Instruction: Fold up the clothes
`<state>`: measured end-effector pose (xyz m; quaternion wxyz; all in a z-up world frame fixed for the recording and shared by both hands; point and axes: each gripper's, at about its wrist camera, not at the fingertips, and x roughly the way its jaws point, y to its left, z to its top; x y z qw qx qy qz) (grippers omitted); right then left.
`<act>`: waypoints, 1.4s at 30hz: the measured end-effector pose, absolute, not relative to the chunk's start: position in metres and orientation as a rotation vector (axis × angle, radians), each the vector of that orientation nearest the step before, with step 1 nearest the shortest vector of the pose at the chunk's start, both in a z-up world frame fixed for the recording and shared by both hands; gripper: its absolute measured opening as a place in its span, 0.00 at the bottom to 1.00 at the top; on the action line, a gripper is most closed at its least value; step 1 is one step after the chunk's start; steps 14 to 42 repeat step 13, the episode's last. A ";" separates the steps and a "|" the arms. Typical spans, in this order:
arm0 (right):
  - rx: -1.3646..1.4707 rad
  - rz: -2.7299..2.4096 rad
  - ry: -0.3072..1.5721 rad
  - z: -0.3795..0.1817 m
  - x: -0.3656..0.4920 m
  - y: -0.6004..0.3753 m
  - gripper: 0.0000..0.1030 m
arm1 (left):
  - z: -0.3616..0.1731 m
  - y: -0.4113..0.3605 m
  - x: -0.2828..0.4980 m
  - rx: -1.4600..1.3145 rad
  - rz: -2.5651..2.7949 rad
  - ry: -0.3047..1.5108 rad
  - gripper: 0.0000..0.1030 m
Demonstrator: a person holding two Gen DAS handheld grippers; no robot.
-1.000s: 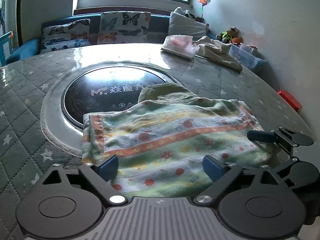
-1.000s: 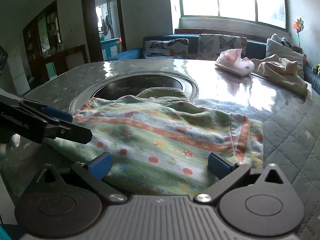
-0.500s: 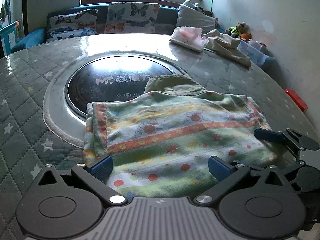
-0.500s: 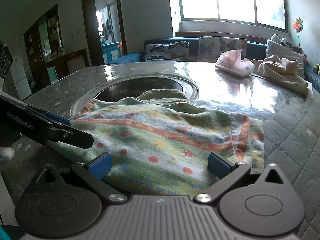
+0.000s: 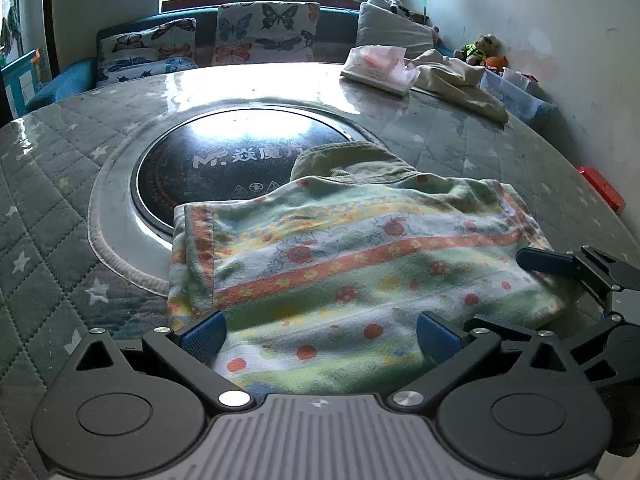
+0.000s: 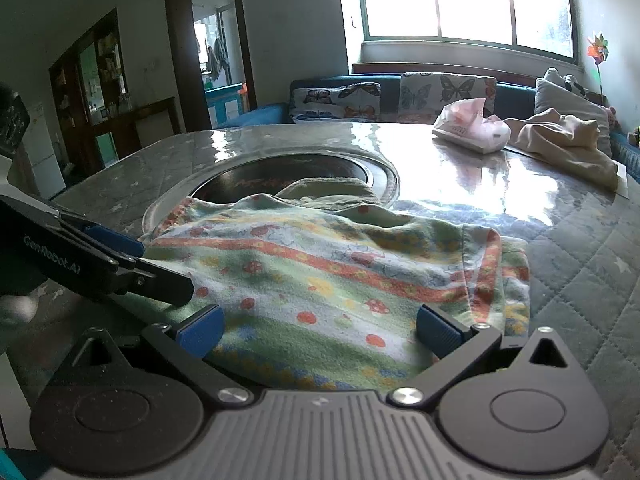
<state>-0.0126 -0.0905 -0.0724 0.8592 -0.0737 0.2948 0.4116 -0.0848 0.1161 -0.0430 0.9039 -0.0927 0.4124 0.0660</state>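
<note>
A folded garment with green, yellow and orange stripes and red dots [image 5: 352,260] lies on the quilted table, also seen in the right wrist view [image 6: 340,276]. An olive garment [image 5: 352,160] lies under its far edge. My left gripper [image 5: 320,338] is open, its blue pads either side of the garment's near edge. My right gripper [image 6: 320,330] is open over the near edge too. Each gripper shows in the other's view, the right one at the garment's right side [image 5: 580,268], the left one at its left side [image 6: 100,256].
A round black hob [image 5: 224,156] is set into the table [image 5: 48,184] behind the garments. A pink tissue pack [image 5: 380,68] and a beige garment [image 5: 460,80] lie at the far right. A sofa with butterfly cushions [image 5: 264,28] stands behind.
Both grippers have drawn back slightly and lifted a little; the left view now looks further down on the garment. The garment lies as before. Jaws stay open.
</note>
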 end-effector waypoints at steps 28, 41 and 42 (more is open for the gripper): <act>-0.160 0.857 0.617 -0.072 -0.014 -0.089 1.00 | -0.040 0.116 -0.085 -0.196 0.141 0.854 1.00; -0.160 0.857 0.617 -0.072 -0.014 -0.089 1.00 | -0.040 0.116 -0.085 -0.196 0.141 0.854 1.00; -0.160 0.857 0.617 -0.072 -0.014 -0.089 1.00 | -0.040 0.116 -0.085 -0.196 0.141 0.854 1.00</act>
